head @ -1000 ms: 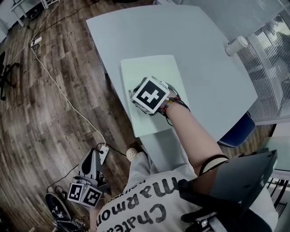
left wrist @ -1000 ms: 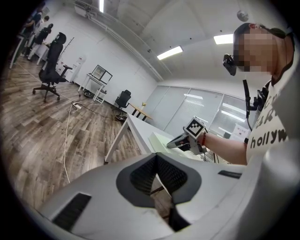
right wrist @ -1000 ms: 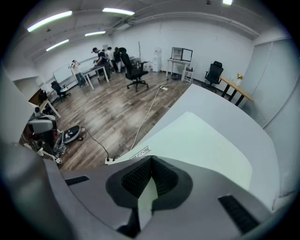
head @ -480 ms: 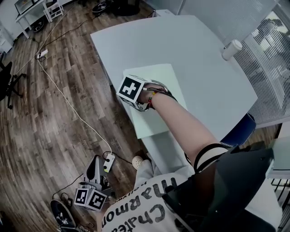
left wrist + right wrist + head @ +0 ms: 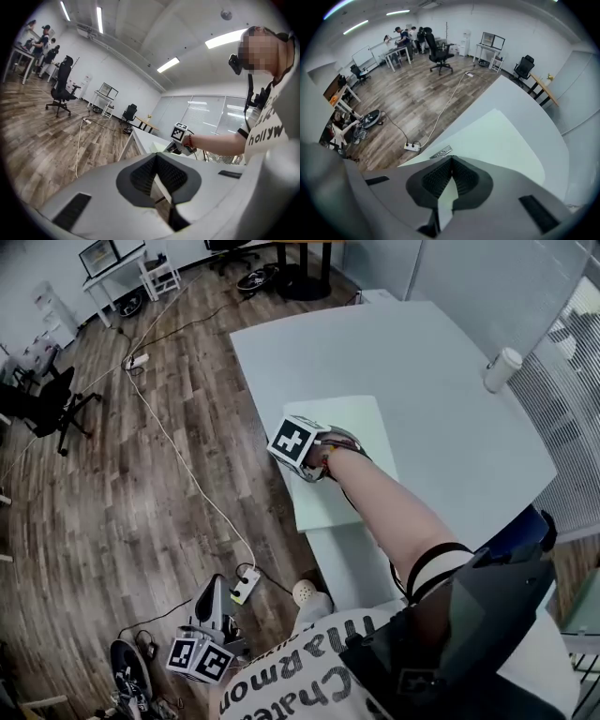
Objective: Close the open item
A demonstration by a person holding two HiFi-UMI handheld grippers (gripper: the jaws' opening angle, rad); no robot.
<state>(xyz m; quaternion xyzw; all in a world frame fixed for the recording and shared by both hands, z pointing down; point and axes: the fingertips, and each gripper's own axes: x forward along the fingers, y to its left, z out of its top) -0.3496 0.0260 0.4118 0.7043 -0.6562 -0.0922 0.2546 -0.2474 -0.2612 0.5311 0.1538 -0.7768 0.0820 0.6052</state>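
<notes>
Item: pale green flat item [image 5: 361, 432], lies on near-left part of grey counter [image 5: 422, 362], one long side along the counter's edge. Looks like a single flat slab; no raised flap or lid visible from head view.
R claw [image 5: 298, 460]: low over the item's counter-edge side, marker cube up, forearm reaching across the item. Jaws together at the tips, nothing clearly between them.
Metal tab [image 5: 440, 152]: small, silvery, just beyond the R claw tips at the item's rim. Latch, clip or zip pull? Too small to tell; contact w/ tips also unclear.
Why there: prob. pressing or finishing the closure at that rim (judgement).
L claw [image 5: 214, 610]: hangs by the person's side, low over wood floor [image 5: 112, 502], well apart from counter. Jaws together, empty. Idle; job looks one-handed.
Progress: est. closed or nearly so.
Risk: thin item at counter edge, a push may slide it off.
</notes>
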